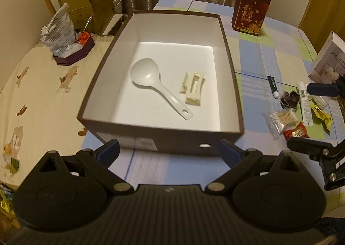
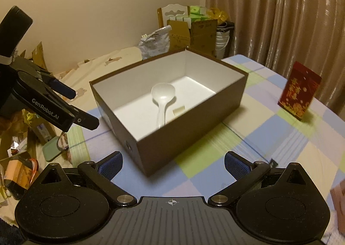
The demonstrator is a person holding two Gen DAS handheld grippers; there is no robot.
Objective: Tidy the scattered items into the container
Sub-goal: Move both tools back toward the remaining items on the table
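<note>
1. One brown box (image 1: 120, 55), white inside, stands open on the checked desk (image 1: 269, 55).
2. Two things lie in it: one white rice spoon (image 1: 155, 85) and one cream plastic piece (image 1: 193, 88) just beside the spoon's handle.
3. A cluster of small packets (image 1: 295, 109) lies loose on the desk, right of the box.
4. One red carton (image 1: 250, 14) stands beyond.
5. Left tongs (image 1: 168, 152) and right tongs (image 2: 172, 166) both gape wide, holding nothing.

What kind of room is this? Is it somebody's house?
Probably a room in someone's home. There's a table with a checked tablecloth, long curtains behind it, and cardboard boxes piled in the corner. Both grippers hang open near a brown box.
</note>
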